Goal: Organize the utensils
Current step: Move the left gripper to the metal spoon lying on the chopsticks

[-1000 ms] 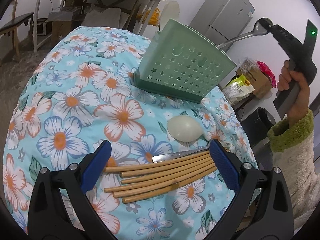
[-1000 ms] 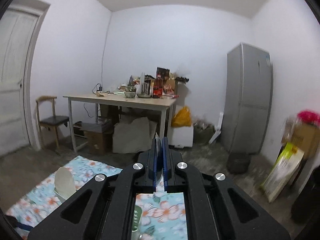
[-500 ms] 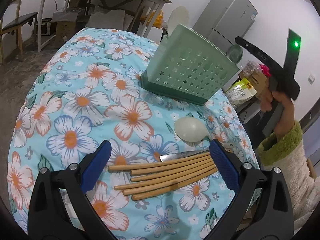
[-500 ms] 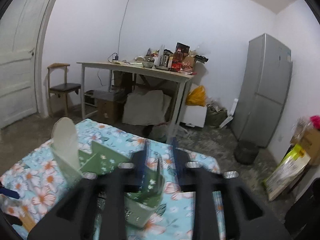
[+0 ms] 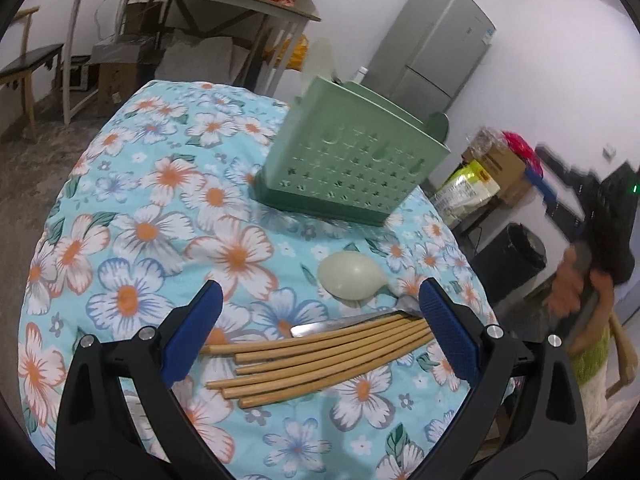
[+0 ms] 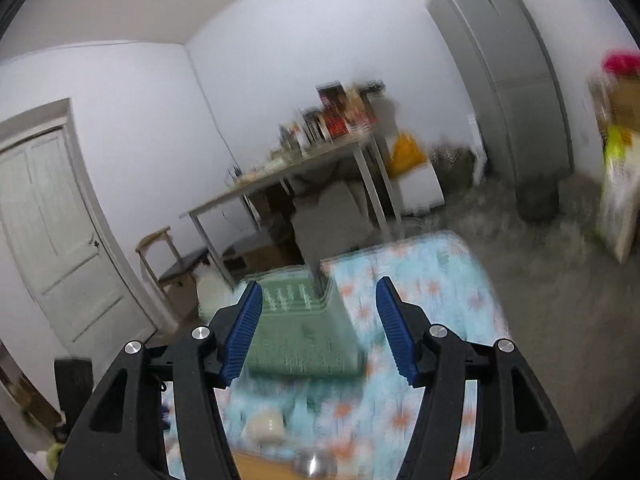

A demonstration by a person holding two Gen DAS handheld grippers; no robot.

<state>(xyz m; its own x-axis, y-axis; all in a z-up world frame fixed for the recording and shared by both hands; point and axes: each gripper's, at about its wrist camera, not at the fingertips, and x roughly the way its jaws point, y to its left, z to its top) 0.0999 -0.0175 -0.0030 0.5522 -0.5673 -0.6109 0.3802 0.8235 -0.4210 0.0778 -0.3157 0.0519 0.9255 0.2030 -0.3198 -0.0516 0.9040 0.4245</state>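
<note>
The left gripper point(image 5: 320, 330) hangs over the near edge of the table with its blue pads spread wide and nothing clamped. Between them on the flowered tablecloth point(image 5: 152, 216) lies a fanned bundle of wooden chopsticks point(image 5: 320, 354), their far ends running under the right-hand pad. A knife blade point(image 5: 340, 323) lies along the bundle's far side, touching it, and just beyond that rests a pale green spoon point(image 5: 350, 276), bowl down. Further off, near the table's far edge, stands the green perforated utensil holder point(image 5: 352, 168), with something pale rising out of its back.

The right gripper point(image 6: 318, 326) has its jaws opening, already well apart, and no object sits between the pads. Through the gap its blurred view shows the utensil holder point(image 6: 304, 328) below and ahead, with a slim handle standing up in it. In the left view this gripper is a dark smear at the right edge, gripped by the right hand point(image 5: 568, 284).

A second ago the right gripper was pinched shut on a metal ladle held high above the holder; now it sits lower and off to the table's side. The chopsticks, knife and spoon lie as before, and the left gripper has barely shifted.
</note>
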